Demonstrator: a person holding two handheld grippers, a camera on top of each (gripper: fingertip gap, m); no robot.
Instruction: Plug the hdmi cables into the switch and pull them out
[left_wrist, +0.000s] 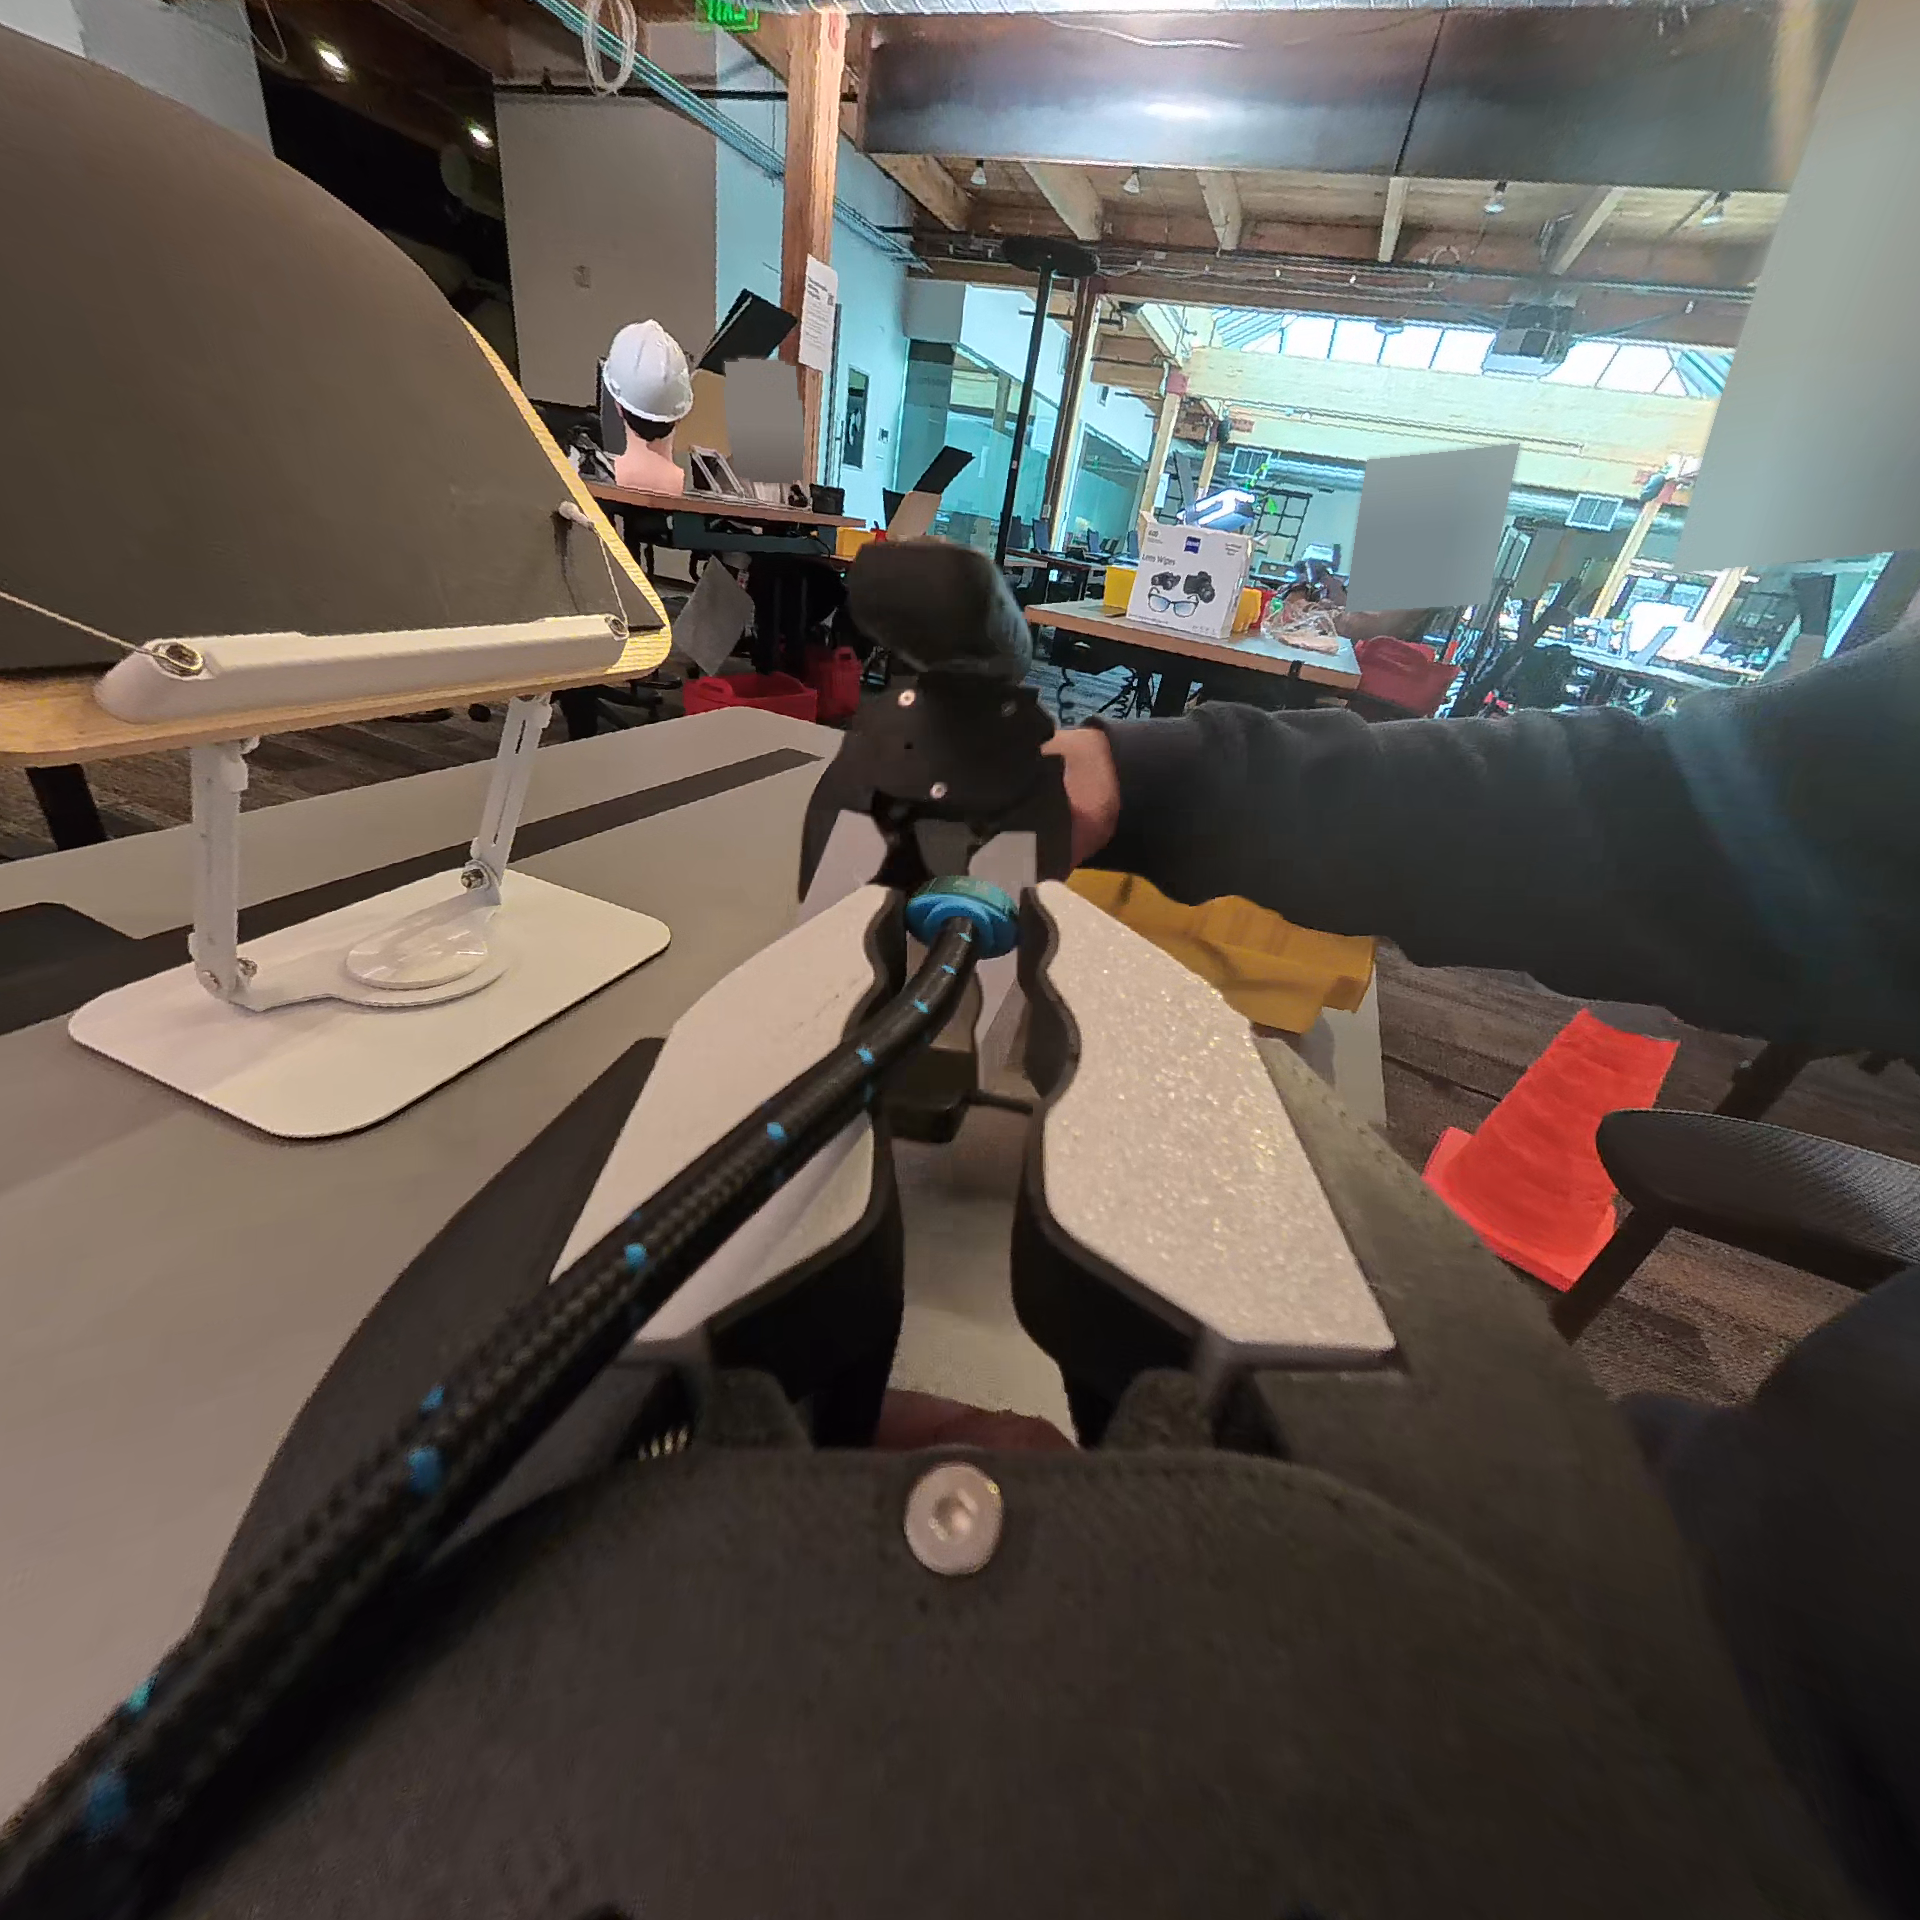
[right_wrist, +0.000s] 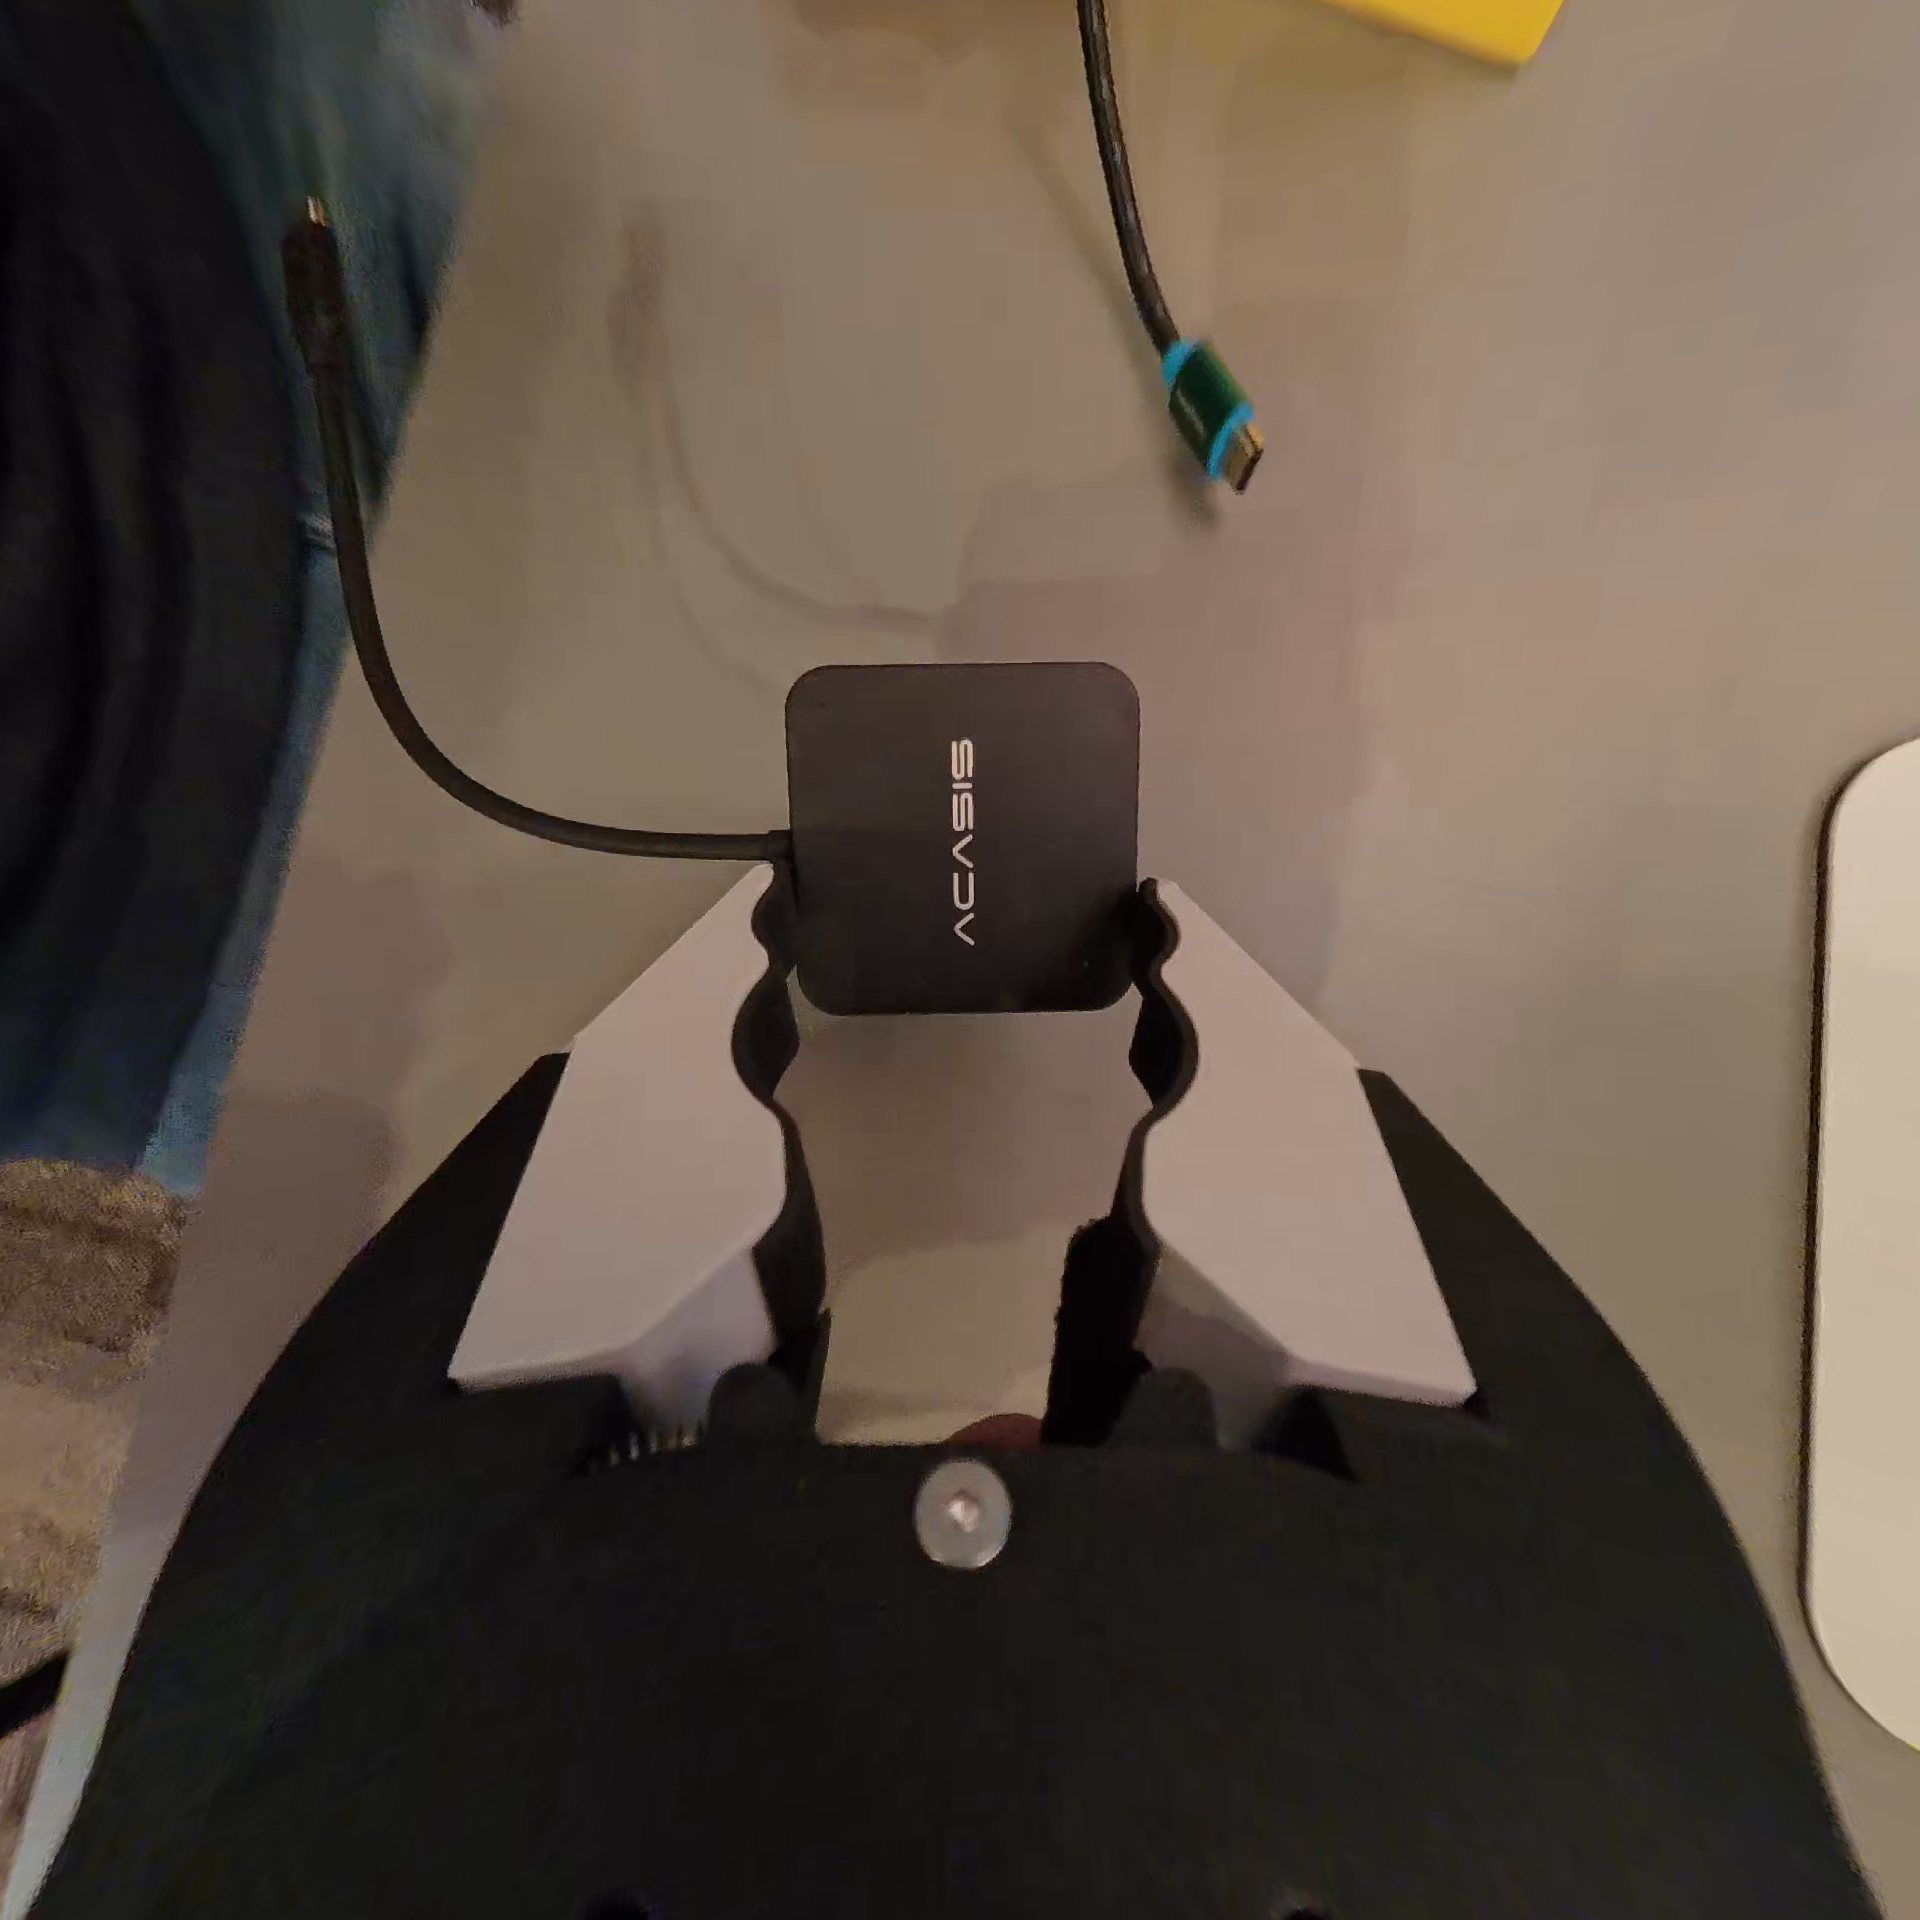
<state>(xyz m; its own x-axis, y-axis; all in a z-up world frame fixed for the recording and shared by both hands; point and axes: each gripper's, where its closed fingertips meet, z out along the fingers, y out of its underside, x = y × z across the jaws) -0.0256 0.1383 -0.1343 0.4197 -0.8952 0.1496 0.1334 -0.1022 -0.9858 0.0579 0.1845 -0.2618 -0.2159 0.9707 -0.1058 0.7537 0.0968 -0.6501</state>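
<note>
My right gripper (right_wrist: 961, 914) points straight down at the grey desk (right_wrist: 1455, 623), and its jaws are clamped on the two side edges of the black square HDMI switch (right_wrist: 961, 836), tips pressed against its lower half. The switch lies flat on the desk. Its own thin black pigtail cable (right_wrist: 364, 644) leaves its left side, curves upward and ends in a small plug near a dark sleeve at the left edge.

My left gripper (left_wrist: 961, 925) holds the blue-collared plug (left_wrist: 961, 920) of a braided black HDMI cable with blue flecks (left_wrist: 727, 1164); the jaws are closed on that plug at the tips, and the cable trails back over my left finger toward the lower left corner. From the left wrist view, the plug sits right below the right gripper, which a hand in a dark sleeve (left_wrist: 1507, 831) holds from the right. Whether the plug is seated in the switch, I cannot tell; the port is hidden.

A second HDMI cable (right_wrist: 1117, 187) lies loose on the desk well apart from the switch, its green plug with blue bands (right_wrist: 1210, 410) unplugged. A white laptop stand (left_wrist: 364, 997) rests on the desk to the left, an orange cone (left_wrist: 1538, 1153) on the floor to the right.
</note>
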